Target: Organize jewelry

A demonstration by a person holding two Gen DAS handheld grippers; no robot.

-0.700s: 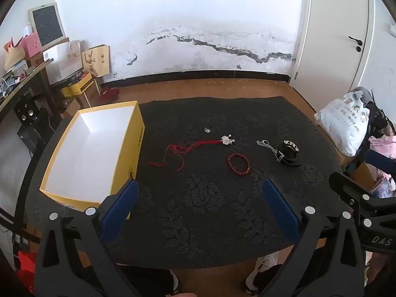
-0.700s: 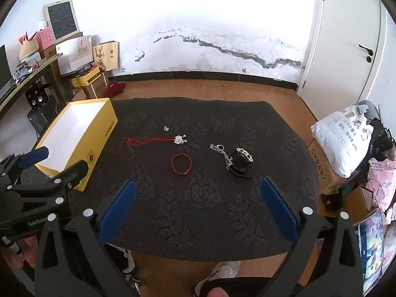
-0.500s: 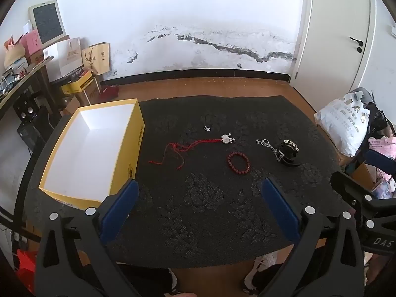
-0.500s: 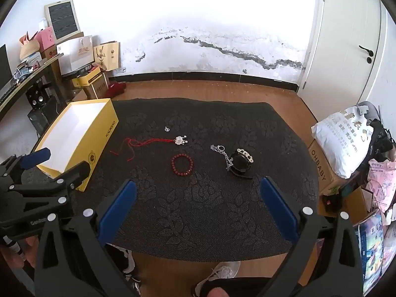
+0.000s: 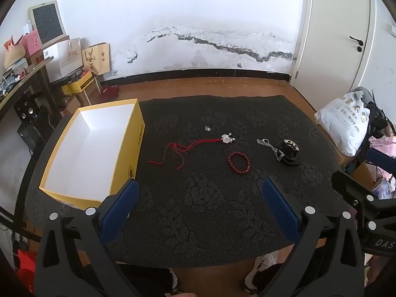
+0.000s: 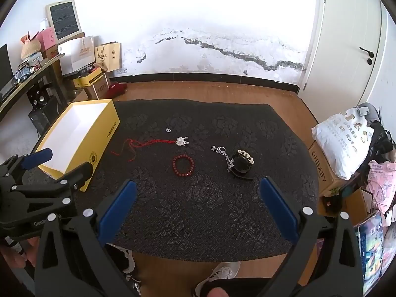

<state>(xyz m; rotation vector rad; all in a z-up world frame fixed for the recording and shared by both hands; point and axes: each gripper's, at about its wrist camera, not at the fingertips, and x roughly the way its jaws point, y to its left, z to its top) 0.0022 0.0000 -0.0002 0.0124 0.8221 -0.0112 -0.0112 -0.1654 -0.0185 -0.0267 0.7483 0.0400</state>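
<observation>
Both wide, empty: left gripper [image 5: 198,206], right gripper [image 6: 198,204] over black embossed tabletop mat [image 5: 210,217]. Red bead bracelet [image 6: 183,165] nearest, then thin silver chain [image 6: 224,155], red cord pendant [image 5: 193,146]; yellow cardboard box [image 5: 94,148] empty. Risk: chain slips. Only right view shows hand [image 6: 14,257].

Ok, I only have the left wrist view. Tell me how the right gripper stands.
Observer: The right gripper is open, nothing between its pads, above the near part of the black mat.
Operator: Say what lies ahead of it.
Observer: The red bead bracelet, ahead of the gap between its fingers.
Operator: Report what sits under the white bag.
Observer: A cardboard box printed OHBABY, beside the mat's right edge.
</observation>
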